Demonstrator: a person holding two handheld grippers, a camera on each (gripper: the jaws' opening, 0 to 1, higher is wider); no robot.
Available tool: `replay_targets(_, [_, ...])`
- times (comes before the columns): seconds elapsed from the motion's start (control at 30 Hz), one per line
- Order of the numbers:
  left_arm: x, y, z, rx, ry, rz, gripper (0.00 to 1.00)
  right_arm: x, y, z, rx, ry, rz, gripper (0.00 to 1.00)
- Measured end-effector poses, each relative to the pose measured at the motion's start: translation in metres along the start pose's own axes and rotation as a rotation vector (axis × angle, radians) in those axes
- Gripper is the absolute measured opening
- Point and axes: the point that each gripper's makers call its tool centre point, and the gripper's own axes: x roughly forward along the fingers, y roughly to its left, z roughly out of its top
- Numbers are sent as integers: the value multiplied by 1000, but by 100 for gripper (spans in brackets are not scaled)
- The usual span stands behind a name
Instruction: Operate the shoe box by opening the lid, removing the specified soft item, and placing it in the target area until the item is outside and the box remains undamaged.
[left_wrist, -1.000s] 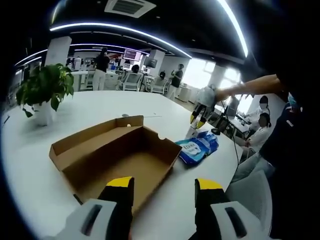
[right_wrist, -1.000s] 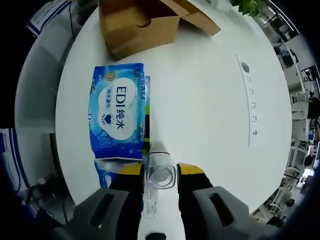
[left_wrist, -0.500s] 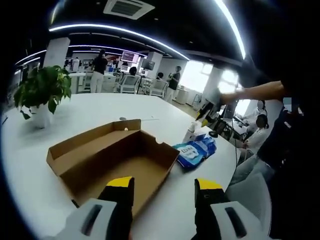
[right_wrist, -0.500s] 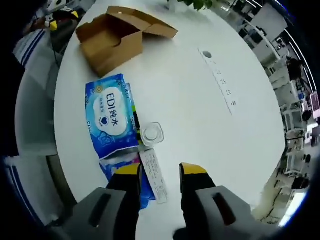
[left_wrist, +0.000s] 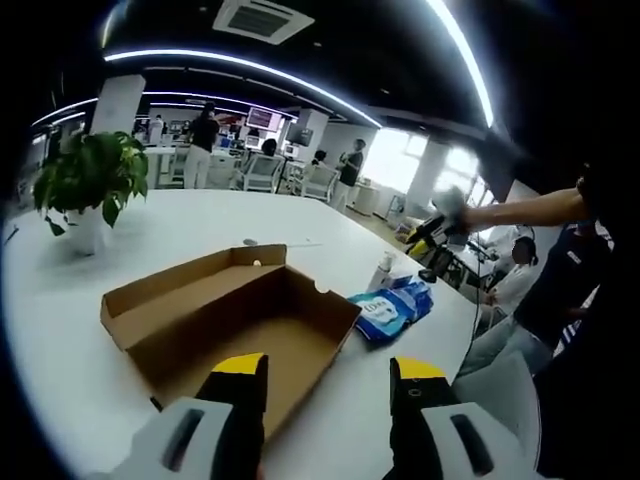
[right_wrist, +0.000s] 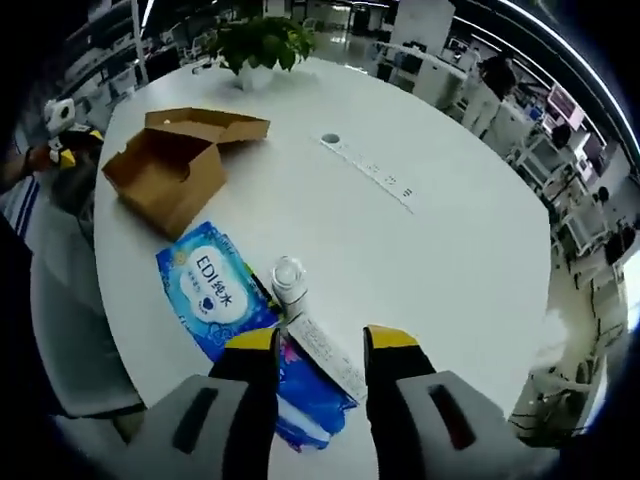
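In the left gripper view, the box (left_wrist: 235, 320) sits open on the tabletop (left_wrist: 200, 215), with the pack (left_wrist: 392, 306) just beside it on the right and a bottle (left_wrist: 381, 270) behind the pack. A plant (left_wrist: 88, 185) stands far left, well apart from the box.

the shoe box (left_wrist: 232, 315) is made of plain brown cardboard, matt and unprinted, with raw cut edges seen on its opened lid (right_wrist: 207, 124). the soft item, a blue wipes pack (right_wrist: 213, 299), is wrapped in glossy printed plastic film that is creased at its ends, and a small clear plastic bottle (right_wrist: 288, 279) is seen standing just beside it. the table (right_wrist: 430, 240) is finished in smooth white with a faint sheen, while the grippers (left_wrist: 330, 372) (right_wrist: 322, 343) are moulded in matt grey plastic with yellow-capped black jaws.
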Motion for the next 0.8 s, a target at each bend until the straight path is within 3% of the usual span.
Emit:
replay_targets(0.17, [-11, 12, -4, -38, -18, 46, 50, -8, 14, 6, 99, -87, 2, 36])
replay_targets(0.37, [-25, 30, -4, -119, -65, 102, 49, -17, 35, 19, 138, -166, 26, 40])
replay_targets(0.53, [-32, 41, -6, -129, -70, 147, 49, -23, 48, 27, 158, -205, 25, 39])
replay_targets(0.8, [-39, 74, -25, -225, -58, 301, 49, -31, 70, 36, 177, -253, 33, 38])
